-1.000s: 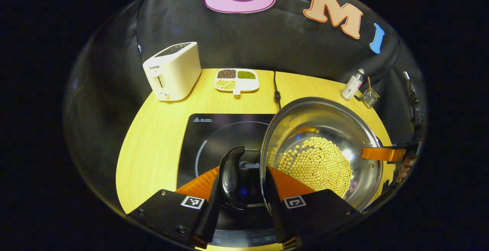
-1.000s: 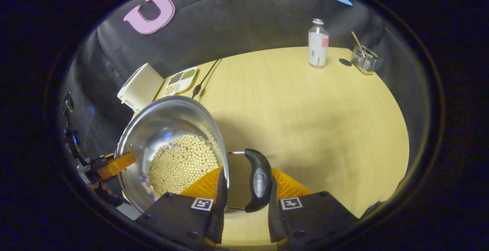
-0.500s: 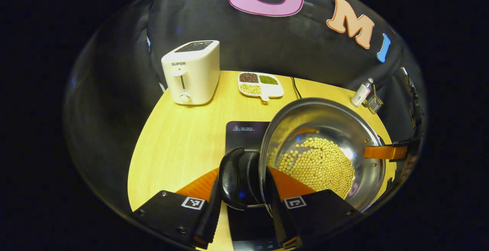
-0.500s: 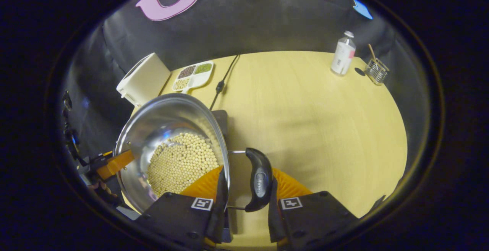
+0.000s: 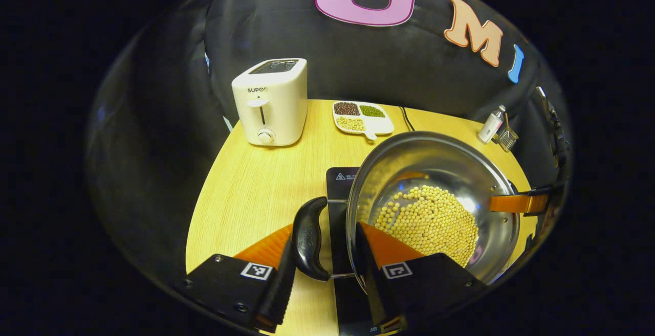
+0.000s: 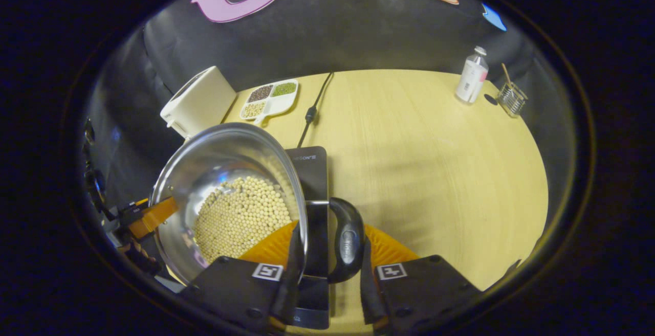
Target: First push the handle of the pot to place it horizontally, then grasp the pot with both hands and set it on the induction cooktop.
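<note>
Clamping pot [image 5: 435, 193] handles | left tool [image 5: 320, 269], right tool [image 6: 327, 269] closed, level, opposed

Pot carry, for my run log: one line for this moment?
pot lifted | left gripper on handle | right gripper on handle | cooktop below

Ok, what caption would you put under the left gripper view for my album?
Left gripper clamps the handle of a steel pot of beans above the induction cooktop.
</note>
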`<state>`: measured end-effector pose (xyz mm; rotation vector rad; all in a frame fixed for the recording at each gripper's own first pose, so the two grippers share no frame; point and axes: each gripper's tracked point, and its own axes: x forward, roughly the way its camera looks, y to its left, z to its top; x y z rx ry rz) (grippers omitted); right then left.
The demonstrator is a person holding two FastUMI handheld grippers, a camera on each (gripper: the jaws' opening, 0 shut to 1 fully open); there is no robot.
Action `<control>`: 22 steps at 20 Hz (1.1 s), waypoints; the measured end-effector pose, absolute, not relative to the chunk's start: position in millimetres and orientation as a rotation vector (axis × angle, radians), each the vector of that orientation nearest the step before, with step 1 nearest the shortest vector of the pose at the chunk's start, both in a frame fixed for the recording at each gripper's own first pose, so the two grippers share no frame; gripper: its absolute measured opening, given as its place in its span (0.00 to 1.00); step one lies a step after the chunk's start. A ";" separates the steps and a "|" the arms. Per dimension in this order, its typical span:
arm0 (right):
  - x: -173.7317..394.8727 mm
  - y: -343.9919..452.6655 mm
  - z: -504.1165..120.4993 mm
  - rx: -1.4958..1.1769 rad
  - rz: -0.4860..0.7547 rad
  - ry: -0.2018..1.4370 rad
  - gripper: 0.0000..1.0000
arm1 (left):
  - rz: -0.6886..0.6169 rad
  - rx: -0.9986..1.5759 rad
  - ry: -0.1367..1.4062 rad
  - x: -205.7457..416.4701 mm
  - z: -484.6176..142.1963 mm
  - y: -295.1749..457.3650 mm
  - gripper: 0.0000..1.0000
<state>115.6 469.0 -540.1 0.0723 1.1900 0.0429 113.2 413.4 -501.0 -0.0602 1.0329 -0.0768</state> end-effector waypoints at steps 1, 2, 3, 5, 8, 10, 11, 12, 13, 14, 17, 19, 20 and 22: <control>117.4 467.5 -538.0 0.058 0.048 1.179 0.53 | -0.081 -0.054 1.039 113.1 -500.9 411.9 0.68; 117.5 466.6 -537.5 0.031 0.051 1.163 0.55 | -0.083 -0.047 1.038 112.5 -499.6 410.0 0.70; 119.5 464.1 -535.1 0.004 0.061 1.146 0.60 | -0.084 -0.050 1.031 113.6 -497.3 408.4 0.70; 120.5 464.5 -527.5 -0.008 0.086 1.121 0.70 | -0.074 -0.070 1.022 113.7 -495.7 405.2 0.77; 125.6 450.6 -512.4 -0.003 0.070 1.082 1.00 | -0.043 -0.058 0.995 113.3 -483.9 406.3 0.88; 130.8 447.1 -504.5 0.029 0.070 1.059 0.95 | -0.028 -0.043 0.950 117.9 -470.0 405.4 0.85; 135.1 444.3 -499.2 0.043 0.063 1.044 0.99 | -0.027 -0.028 0.931 119.6 -462.3 404.2 0.89; 138.1 438.5 -492.1 0.058 0.059 1.028 0.99 | -0.022 -0.004 0.914 120.8 -455.3 402.6 0.96; 141.1 434.4 -485.3 0.068 0.052 1.014 0.98 | -0.023 0.015 0.901 121.0 -446.8 399.2 0.97; 142.7 429.1 -478.3 0.080 0.048 0.996 1.00 | -0.024 0.032 0.877 122.5 -435.9 394.0 0.98; 146.9 417.5 -453.1 0.130 0.074 0.948 1.00 | -0.016 0.110 0.812 126.6 -406.1 381.7 0.98; 151.9 401.6 -430.4 0.165 0.091 0.904 0.94 | -0.002 0.167 0.736 131.5 -374.0 366.5 0.96; 151.4 387.4 -418.9 0.172 0.098 0.883 0.94 | 0.005 0.182 0.703 130.8 -356.9 357.7 0.96; 150.4 353.7 -388.3 0.174 0.105 0.833 0.99 | 0.018 0.186 0.646 127.2 -323.6 329.0 0.96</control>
